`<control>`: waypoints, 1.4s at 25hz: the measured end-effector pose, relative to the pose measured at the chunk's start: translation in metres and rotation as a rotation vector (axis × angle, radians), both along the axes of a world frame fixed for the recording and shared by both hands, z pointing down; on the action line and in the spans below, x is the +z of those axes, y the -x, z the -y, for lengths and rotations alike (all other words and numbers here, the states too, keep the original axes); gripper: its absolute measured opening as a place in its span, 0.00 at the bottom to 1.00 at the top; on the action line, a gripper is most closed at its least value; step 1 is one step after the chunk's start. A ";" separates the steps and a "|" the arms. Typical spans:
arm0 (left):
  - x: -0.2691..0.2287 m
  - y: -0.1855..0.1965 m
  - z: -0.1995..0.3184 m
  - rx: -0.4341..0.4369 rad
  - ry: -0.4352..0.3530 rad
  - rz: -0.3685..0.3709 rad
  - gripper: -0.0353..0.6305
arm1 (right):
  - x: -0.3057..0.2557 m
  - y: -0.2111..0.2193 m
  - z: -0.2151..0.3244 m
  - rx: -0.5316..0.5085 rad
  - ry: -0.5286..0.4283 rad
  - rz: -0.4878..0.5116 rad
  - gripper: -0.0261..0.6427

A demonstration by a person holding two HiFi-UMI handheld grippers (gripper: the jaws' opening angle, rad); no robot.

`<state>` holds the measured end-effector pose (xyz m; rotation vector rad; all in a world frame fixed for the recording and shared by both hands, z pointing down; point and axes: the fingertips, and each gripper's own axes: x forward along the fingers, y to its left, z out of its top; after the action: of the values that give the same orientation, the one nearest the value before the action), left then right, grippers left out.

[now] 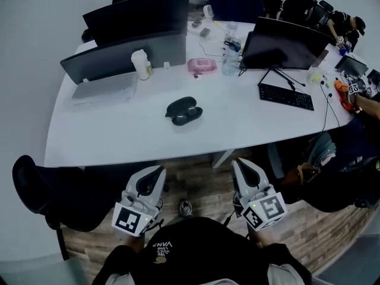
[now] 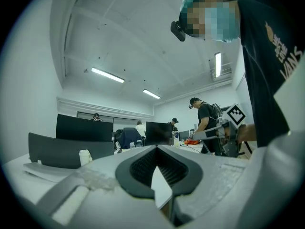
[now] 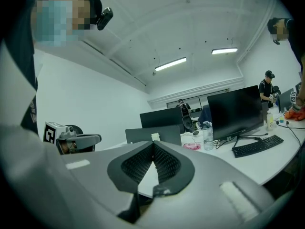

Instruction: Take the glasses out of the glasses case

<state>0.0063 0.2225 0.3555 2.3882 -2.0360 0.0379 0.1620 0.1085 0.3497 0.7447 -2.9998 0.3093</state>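
A black oval glasses case (image 1: 183, 111) lies near the middle of the white table (image 1: 119, 135). Its lid seems partly raised, and I cannot make out the glasses inside. Both grippers hang low in front of the person's body, short of the table's near edge and well apart from the case. My left gripper (image 1: 155, 172) is shut with nothing in it, its tips meeting (image 2: 156, 147). My right gripper (image 1: 240, 164) is also shut and empty (image 3: 153, 143). The case does not show in either gripper view.
Black monitors (image 1: 136, 16) stand along the back of the table, with a white cup (image 1: 141, 64), a pink object (image 1: 202, 66), a water bottle (image 1: 230, 58) and a keyboard (image 1: 285, 96). A black chair (image 1: 35, 189) stands at the left, and a seated person (image 1: 332, 159) at the right.
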 end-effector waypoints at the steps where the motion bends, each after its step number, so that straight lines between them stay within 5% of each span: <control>1: 0.000 0.005 0.004 0.006 -0.003 -0.003 0.06 | 0.000 0.004 0.003 0.009 -0.001 -0.002 0.04; 13: 0.009 0.037 0.026 0.053 0.006 -0.024 0.05 | 0.007 0.022 0.021 0.082 0.011 -0.012 0.04; 35: 0.014 0.065 0.104 -0.025 0.005 -0.022 0.05 | 0.018 0.064 0.109 0.003 0.039 0.005 0.04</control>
<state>-0.0591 0.1183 0.3690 2.3493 -2.0528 0.0164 0.0975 -0.0010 0.3681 0.7455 -2.9882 0.3686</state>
